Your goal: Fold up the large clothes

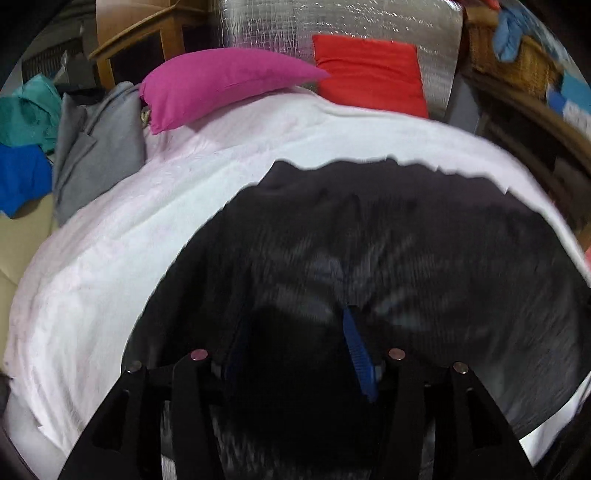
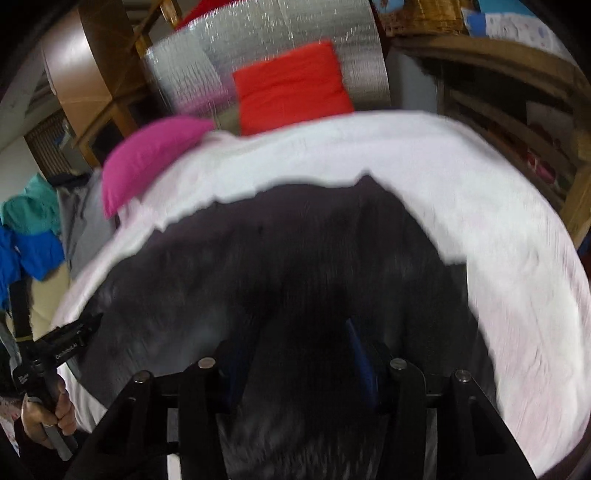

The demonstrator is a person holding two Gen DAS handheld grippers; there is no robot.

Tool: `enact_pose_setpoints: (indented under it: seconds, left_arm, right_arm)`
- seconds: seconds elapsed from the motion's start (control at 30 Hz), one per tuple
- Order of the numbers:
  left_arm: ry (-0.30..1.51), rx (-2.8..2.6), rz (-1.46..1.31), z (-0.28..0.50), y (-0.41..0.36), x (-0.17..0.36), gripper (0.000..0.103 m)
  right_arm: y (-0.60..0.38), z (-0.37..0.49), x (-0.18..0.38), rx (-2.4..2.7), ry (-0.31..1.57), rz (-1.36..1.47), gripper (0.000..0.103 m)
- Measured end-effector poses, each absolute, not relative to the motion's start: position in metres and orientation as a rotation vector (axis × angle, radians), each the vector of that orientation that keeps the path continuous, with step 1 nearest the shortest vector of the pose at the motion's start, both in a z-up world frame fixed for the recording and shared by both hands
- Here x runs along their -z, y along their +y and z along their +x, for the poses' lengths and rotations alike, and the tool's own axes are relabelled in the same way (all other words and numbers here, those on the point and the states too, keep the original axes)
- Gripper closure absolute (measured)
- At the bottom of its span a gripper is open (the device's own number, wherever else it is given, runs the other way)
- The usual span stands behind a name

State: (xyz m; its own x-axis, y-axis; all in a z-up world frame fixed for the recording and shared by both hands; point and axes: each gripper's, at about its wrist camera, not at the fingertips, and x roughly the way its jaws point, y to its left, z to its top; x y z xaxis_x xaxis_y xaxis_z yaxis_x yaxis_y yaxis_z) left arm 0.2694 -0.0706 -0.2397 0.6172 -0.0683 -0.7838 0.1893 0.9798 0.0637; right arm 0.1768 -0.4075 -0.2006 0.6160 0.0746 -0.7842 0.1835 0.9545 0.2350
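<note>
A large dark grey garment (image 1: 388,236) lies spread on a white bed cover (image 1: 110,258). It also fills the middle of the right wrist view (image 2: 295,258). My left gripper (image 1: 295,347) is shut on a bunch of the garment's near edge, with the cloth mounded between its blue pads (image 1: 358,350). My right gripper (image 2: 295,354) is likewise shut on the garment's near edge, and cloth hides most of its blue pads (image 2: 360,362). The left gripper's body and the hand holding it show at the far left of the right wrist view (image 2: 55,354). Both views are blurred.
A magenta pillow (image 1: 221,85) and a red cushion (image 1: 369,77) lie at the bed's far end against a silver foil panel (image 1: 332,26). Grey (image 1: 96,147), teal and blue clothes (image 1: 22,177) are piled at the left. Wooden shelves (image 2: 517,129) stand on the right.
</note>
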Motion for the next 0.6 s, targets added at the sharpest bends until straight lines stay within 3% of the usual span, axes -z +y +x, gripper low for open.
enact_pose_setpoints:
  seconds: [0.1,0.43,0.6]
  left_arm:
    - [0.853,0.125,0.215,0.260,-0.075,0.244,0.046]
    - [0.841,0.127,0.223,0.260,-0.074,0.243,0.044]
    - [0.833,0.131,0.230,0.257,-0.075,0.245,0.043]
  right_arm:
    - [-0.402,0.171,0.221,0.093,0.973,0.271,0.050]
    - [-0.383,0.177,0.182,0.004,0.830,0.305,0.050]
    - [-0.347,0.198,0.192,-0.065,0.884,0.266,0.050]
